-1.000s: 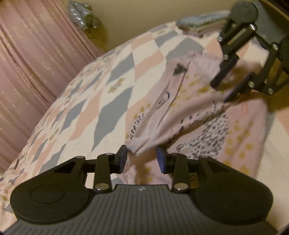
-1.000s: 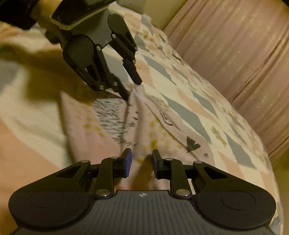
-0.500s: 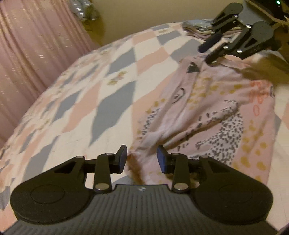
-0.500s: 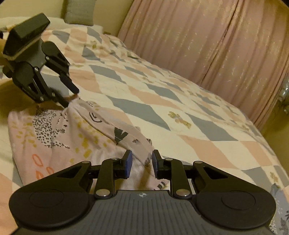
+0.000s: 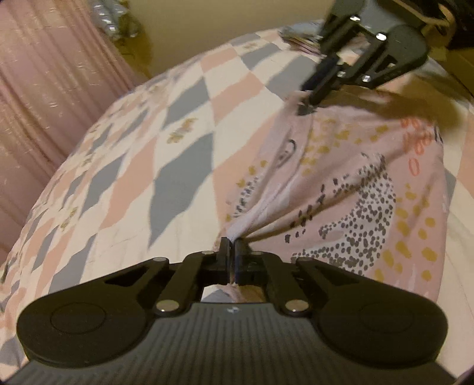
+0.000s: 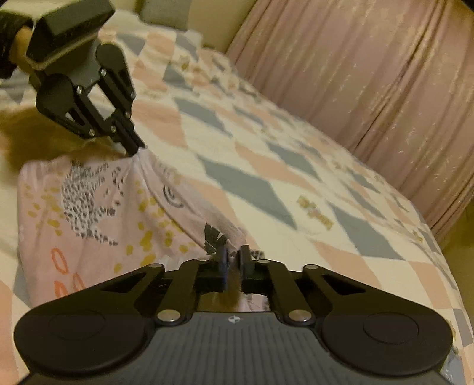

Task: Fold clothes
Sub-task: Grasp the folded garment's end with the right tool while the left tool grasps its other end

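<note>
A pink patterned garment (image 5: 349, 183) with black dots, yellow spots and orange rings lies on the quilted bed. My left gripper (image 5: 231, 247) is shut on a bunched corner of its near edge. The right gripper (image 5: 308, 105) shows at the top right of the left wrist view, pinching the far corner. In the right wrist view the same garment (image 6: 97, 213) spreads to the left, and my right gripper (image 6: 234, 254) is shut on its edge by a dark leaf print. The left gripper (image 6: 134, 148) grips the opposite corner there.
The bed quilt (image 5: 166, 177) has grey, peach and cream diamonds. A pink curtain (image 6: 370, 71) hangs along the bed's far side. A stack of folded cloth (image 5: 296, 32) lies at the bed's far end. A pillow (image 6: 163, 11) sits at the head.
Both grippers went from open to shut, each on a corner of the garment's one edge. The cloth now bunches into the left jaws, and that edge is pulled taut.
</note>
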The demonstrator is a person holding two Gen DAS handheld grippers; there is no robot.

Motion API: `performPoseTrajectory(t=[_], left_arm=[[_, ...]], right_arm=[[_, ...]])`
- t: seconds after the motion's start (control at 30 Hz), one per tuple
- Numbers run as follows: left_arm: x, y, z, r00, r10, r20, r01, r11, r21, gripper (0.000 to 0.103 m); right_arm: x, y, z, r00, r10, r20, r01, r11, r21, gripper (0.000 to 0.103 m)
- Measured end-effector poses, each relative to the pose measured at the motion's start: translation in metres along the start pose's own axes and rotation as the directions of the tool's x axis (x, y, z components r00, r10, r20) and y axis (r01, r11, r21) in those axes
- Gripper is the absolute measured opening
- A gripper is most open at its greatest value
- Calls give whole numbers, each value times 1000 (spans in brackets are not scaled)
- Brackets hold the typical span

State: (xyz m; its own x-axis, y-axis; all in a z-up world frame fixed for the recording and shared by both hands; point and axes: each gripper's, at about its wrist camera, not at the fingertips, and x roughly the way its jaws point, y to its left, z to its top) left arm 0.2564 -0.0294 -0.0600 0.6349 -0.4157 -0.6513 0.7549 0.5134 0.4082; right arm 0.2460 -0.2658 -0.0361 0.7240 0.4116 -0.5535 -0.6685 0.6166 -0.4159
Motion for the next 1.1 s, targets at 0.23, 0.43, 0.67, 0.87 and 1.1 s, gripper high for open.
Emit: performPoseTrajectory(t=[0.23,0.43,0.67,0.87,1.1], left_arm=[[5,7,-5,1000,21,-3,-21,998,-64,0],[1,12,-5,999,38,9,-37,995,-88,1],[1,14,5,998,-32,57,39,991,-126,33],[10,1,4,998,-60,29,62,995,-82,0],[5,14,6,997,20,71,-11,991,-133,0]], right_arm=[[-5,-15,-8,995,-99,4,98,991,87,0],[-12,-2,3,999,5,47,-5,1000,-3,8],[15,38,16,999,40,7,-38,977,-212,31],[24,42,16,999,-25,-21,19,973,-229,0],[22,17,25,999,-31,21,33,993,-110,0]])
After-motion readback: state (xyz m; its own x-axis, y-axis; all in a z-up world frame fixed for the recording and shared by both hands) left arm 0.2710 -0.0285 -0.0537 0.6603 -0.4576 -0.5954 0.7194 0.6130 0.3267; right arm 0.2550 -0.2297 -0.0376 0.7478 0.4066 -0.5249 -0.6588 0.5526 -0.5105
